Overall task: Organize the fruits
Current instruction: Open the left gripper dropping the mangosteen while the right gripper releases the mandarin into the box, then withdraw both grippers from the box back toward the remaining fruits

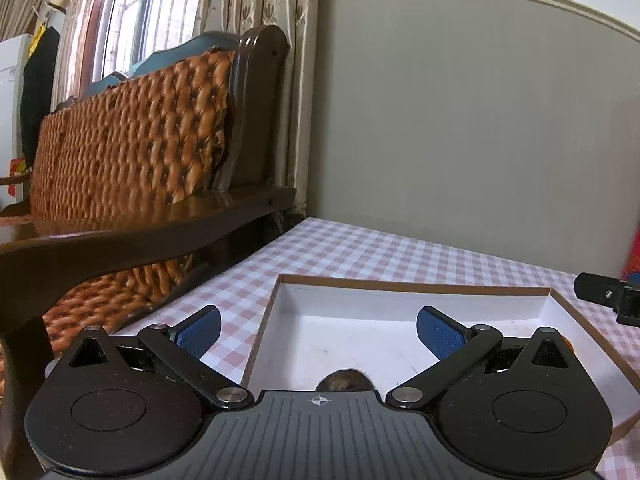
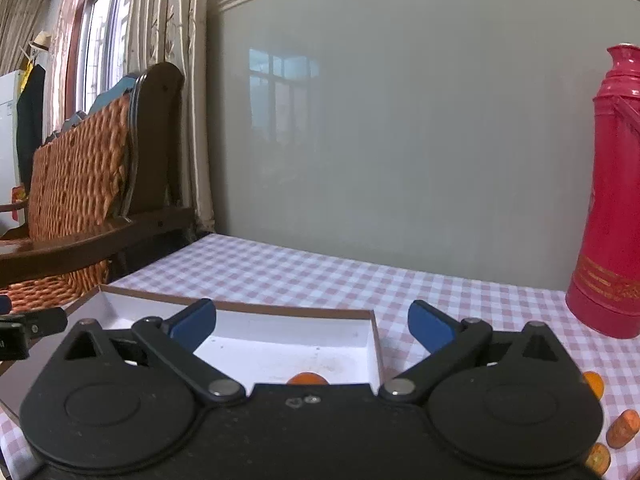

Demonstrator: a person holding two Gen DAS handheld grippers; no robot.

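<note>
A shallow white box (image 1: 400,300) with a brown rim lies on the checked tablecloth. In the left wrist view my left gripper (image 1: 318,330) hangs open over the box's near left part, nothing between its blue pads (image 1: 198,330). Just below them a brown fuzzy fruit (image 1: 346,380) peeks out from behind the gripper body, inside the box. In the right wrist view my right gripper (image 2: 311,325) is open over the box's (image 2: 280,322) right end. An orange fruit (image 2: 307,379) rests on the box floor beneath it, half hidden. Neither gripper holds anything.
A tall red thermos (image 2: 612,200) stands on the table at the right. Several orange fruit pieces (image 2: 622,428) lie on the cloth near its base. A wooden sofa with a woven seat (image 1: 132,140) borders the table's left side. A grey wall closes the back.
</note>
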